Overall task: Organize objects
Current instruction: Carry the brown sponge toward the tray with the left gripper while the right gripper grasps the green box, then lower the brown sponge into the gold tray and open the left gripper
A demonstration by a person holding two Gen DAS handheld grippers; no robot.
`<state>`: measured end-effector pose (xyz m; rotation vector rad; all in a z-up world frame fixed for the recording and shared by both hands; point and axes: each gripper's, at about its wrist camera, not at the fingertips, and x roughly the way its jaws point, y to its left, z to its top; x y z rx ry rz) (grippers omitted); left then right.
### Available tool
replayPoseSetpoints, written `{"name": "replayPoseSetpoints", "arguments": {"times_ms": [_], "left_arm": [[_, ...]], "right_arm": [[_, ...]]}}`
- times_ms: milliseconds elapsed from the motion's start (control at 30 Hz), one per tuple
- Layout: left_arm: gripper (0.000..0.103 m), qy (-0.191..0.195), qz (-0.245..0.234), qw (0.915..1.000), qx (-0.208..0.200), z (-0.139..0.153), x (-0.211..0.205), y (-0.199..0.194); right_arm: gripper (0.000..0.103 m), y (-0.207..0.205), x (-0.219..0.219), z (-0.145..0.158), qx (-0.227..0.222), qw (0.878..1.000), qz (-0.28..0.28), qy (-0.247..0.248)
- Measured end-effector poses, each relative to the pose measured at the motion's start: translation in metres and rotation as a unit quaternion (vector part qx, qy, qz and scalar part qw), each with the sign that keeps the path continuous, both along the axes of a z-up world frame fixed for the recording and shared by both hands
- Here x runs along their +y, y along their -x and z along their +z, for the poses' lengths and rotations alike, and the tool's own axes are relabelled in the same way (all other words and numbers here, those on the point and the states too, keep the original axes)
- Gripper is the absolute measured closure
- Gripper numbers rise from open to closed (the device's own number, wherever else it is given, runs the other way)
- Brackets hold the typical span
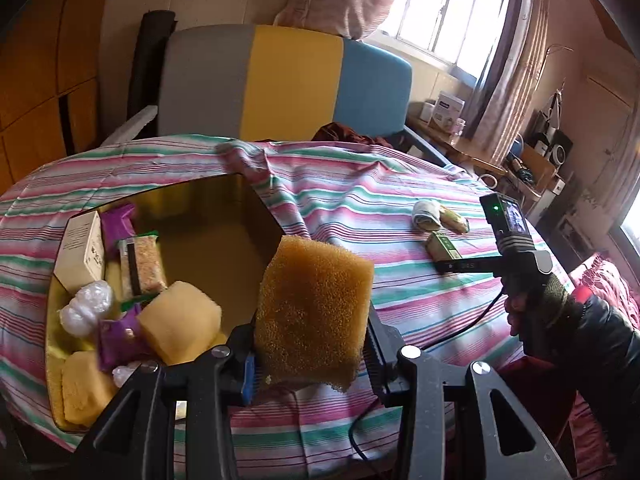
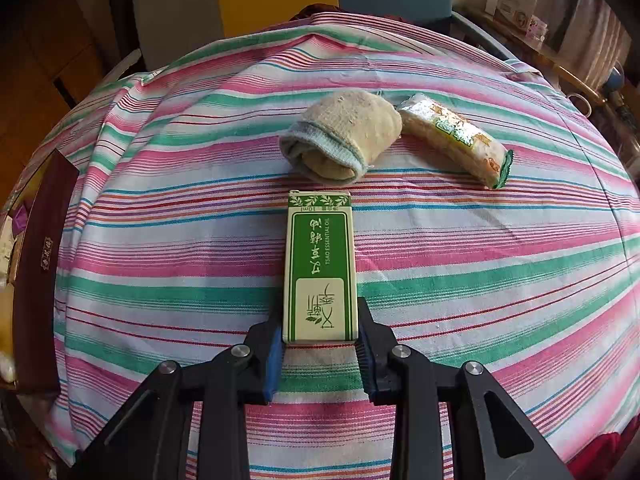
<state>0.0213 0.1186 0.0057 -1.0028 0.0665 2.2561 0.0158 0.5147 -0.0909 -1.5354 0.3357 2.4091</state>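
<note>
At the box's [image 1: 224, 216] four o'clock rim, left gripper [image 1: 310, 354] grips a sponge [image 1: 314, 312]; right gripper [image 2: 320, 350] clamps a green carton [image 2: 320, 268].

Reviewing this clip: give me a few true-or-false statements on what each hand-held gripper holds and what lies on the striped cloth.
1. The left hand-held gripper holds a brown sponge. True.
2. The right hand-held gripper is empty. False: it is shut on a green box.
3. A rolled sock lies on the striped cloth. True.
4. The gold tray is empty. False: it holds packets and sponges.
5. The snack packet lies left of the sock. False: right.
</note>
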Motion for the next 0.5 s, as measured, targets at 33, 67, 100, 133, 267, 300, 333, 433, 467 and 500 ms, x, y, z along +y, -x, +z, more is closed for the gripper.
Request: {"name": "replayPoseSetpoints", "arguments": {"times_ms": [33,67,100,133,267,300,333,433,467,500], "left_arm": [[0.061,0.004,0.003,1.0,0.002,0.0,-0.001,0.001],[0.061,0.006,0.004,1.0,0.003,0.0,-0.001,0.002],[0.061,0.006,0.005,1.0,0.003,-0.001,-0.002,0.002],[0.061,0.008,0.006,0.9999,0.004,-0.001,-0.002,0.002],[0.061,0.012,0.004,0.9999,0.002,-0.002,-0.001,0.004],[0.061,0.013,0.003,0.9999,0.001,-0.003,0.0,0.005],[0.061,0.013,0.002,0.9999,-0.002,-0.004,0.0,0.005],[0.061,0.0,0.006,0.9998,-0.018,-0.006,-0.008,0.013],[0.061,-0.004,0.012,0.9997,-0.019,-0.006,-0.012,0.016],[0.061,-0.01,0.021,0.9995,-0.021,-0.005,-0.019,0.022]], "right_arm": [[0.07,0.001,0.001,0.0,0.0,1.0,0.0,0.0],[0.07,0.001,0.0,0.0,0.0,1.0,0.0,0.0],[0.07,0.0,0.0,0.0,0.0,1.0,0.0,0.0],[0.07,0.001,-0.001,0.0,0.0,1.0,-0.001,0.001],[0.069,0.004,-0.003,-0.002,0.001,1.0,-0.001,0.0],[0.069,0.004,-0.003,-0.001,0.001,1.0,-0.002,0.001],[0.068,0.004,-0.003,-0.002,0.002,1.0,-0.003,0.002],[0.057,0.005,-0.006,-0.002,0.007,1.0,-0.002,0.013],[0.056,0.004,-0.008,-0.002,0.006,1.0,0.001,0.009],[0.056,0.005,-0.01,-0.002,0.005,1.0,0.003,0.004]]}}
